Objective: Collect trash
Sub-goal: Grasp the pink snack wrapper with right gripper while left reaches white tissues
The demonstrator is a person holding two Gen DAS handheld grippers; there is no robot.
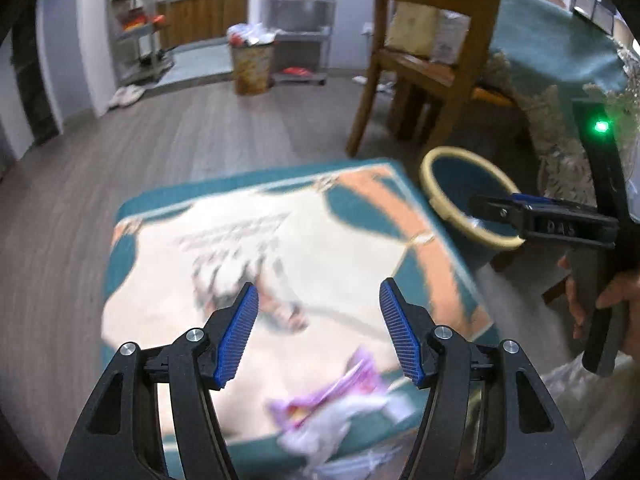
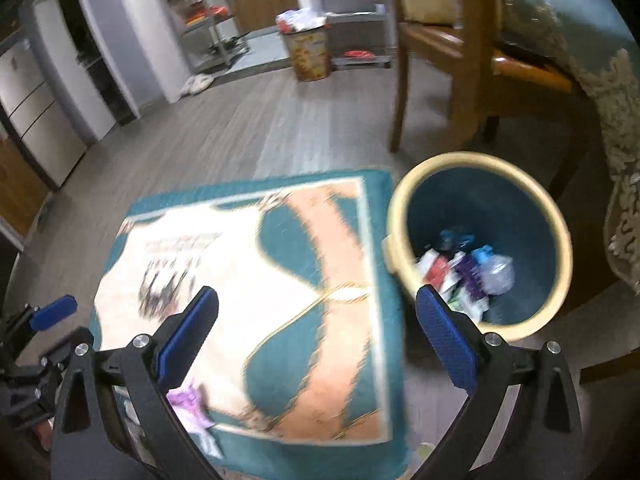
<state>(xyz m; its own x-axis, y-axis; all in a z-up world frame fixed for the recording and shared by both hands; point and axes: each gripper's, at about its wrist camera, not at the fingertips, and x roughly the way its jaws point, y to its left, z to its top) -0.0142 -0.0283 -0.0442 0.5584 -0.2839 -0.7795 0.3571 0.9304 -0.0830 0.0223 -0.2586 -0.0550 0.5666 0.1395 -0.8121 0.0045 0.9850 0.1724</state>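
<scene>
A purple and white wrapper point(image 1: 336, 404) lies on the near edge of a teal, cream and orange rug point(image 1: 280, 248), just below my open, empty left gripper point(image 1: 318, 300). A round bin point(image 2: 480, 240) with a cream rim and dark teal inside stands right of the rug point(image 2: 288, 280) and holds several pieces of trash. My right gripper point(image 2: 316, 308) is open and empty above the rug's right edge, beside the bin. The wrapper point(image 2: 188, 404) shows behind its left finger. The bin point(image 1: 464, 196) also shows in the left wrist view, with the right gripper point(image 1: 500, 210) over it.
A wooden chair point(image 1: 424, 52) stands behind the bin beside a table with a teal lace-edged cloth point(image 1: 560, 64). Metal shelves point(image 1: 140, 28) and a full patterned bin point(image 1: 250, 60) stand across the wood floor. The left gripper point(image 2: 52, 312) shows at the right wrist view's left edge.
</scene>
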